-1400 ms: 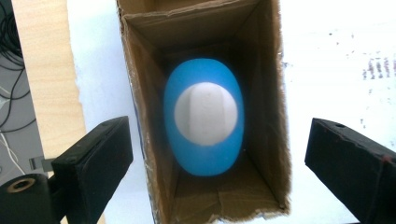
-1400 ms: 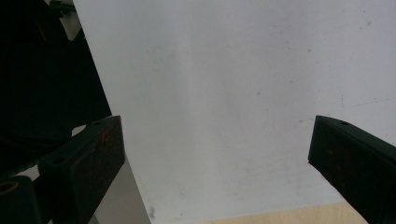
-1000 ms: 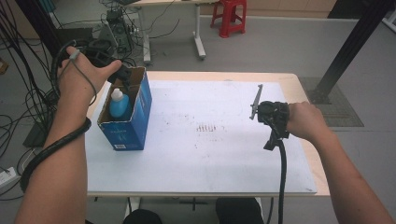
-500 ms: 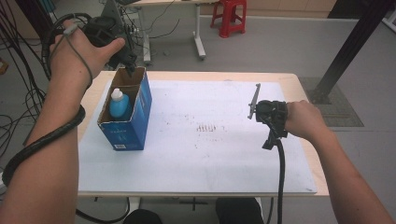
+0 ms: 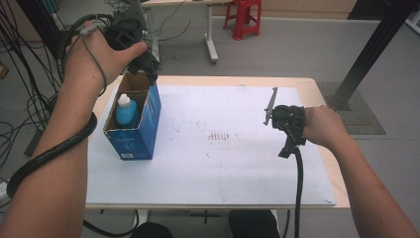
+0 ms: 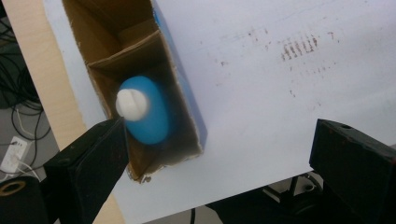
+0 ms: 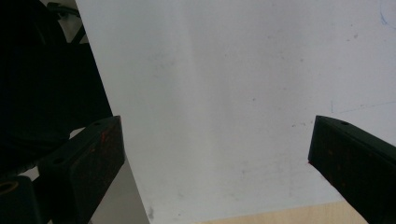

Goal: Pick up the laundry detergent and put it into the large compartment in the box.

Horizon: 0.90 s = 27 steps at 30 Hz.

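— Left gripper (image 5: pixel 143 62): we hold it above the far end of the box, jaws spread wide, pinching nothing. And ours on the right?

— Right gripper (image 5: pixel 282 116) hangs over the white sheet (image 5: pixel 223 163) near the table's (image 5: pixel 307 87) right edge, jaws apart too, empty.

— We see open sheet between us, nothing in the way.

— The blue box (image 5: pixel 136 129) stands at the sheet's left edge, top open, long axis running away from us.

— Inside its near compartment the blue bottle (image 6: pixel 147 112) stands upright, white cap (image 6: pixel 132 103) up.

1 blue bottle (image 5: pixel 125 110) stands in 1 open blue box (image 5: pixel 141 130); 2 tongs, left (image 5: pixel 148 67) and right (image 5: pixel 270 106); 1 red stool (image 5: pixel 242 17).
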Each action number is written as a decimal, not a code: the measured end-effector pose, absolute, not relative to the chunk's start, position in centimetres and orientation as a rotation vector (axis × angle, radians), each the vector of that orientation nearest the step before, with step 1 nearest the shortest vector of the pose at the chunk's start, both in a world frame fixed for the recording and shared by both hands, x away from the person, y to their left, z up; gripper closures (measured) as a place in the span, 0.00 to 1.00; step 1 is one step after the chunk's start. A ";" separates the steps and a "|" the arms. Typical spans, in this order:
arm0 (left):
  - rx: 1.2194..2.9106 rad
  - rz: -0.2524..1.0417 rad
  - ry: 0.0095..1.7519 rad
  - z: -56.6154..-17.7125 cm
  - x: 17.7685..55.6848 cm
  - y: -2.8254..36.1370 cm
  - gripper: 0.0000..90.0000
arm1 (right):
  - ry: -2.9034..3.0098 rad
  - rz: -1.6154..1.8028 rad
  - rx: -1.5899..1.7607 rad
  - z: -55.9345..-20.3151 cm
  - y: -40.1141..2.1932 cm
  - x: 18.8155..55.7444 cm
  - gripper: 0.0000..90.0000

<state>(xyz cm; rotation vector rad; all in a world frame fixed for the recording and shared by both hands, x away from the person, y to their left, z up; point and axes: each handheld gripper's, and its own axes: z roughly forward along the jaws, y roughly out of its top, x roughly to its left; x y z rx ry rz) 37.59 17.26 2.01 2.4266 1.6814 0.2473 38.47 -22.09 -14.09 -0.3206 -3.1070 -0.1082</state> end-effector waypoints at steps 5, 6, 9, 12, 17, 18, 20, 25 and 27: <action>2.464 0.241 1.636 1.5 37.3 15.9 0.06 | -3.104 -0.122 -0.316 -14.2 -22.2 38.6 0.04; 2.464 0.241 1.636 1.5 37.3 15.9 0.06 | -3.104 -0.122 -0.316 -14.2 -22.2 38.6 0.04; 2.495 0.219 1.580 1.0 37.2 15.0 0.06 | -3.106 -0.115 -0.317 -14.2 -22.0 38.6 0.04; 2.533 0.203 1.549 0.4 37.2 14.1 0.06 | -3.104 -0.126 -0.319 -14.3 -22.0 38.6 0.04; 2.578 0.163 1.501 -1.0 37.2 12.8 0.06 | -3.108 -0.119 -0.317 -14.1 -21.8 38.6 0.04; 2.585 0.154 1.490 -1.3 37.2 12.5 0.06 | -3.113 -0.122 -0.297 -14.1 -21.7 38.6 0.04; 2.601 0.139 1.474 -2.1 37.2 11.9 0.06 | -3.113 -0.124 -0.303 -14.1 -21.7 38.6 0.04; 2.624 0.116 1.456 -3.8 37.2 10.8 0.06 | -3.108 -0.110 -0.310 -14.1 -21.6 38.6 0.04; 2.633 0.104 1.447 -4.5 37.2 10.5 0.06 | -3.109 -0.119 -0.319 -14.1 -21.7 38.5 0.04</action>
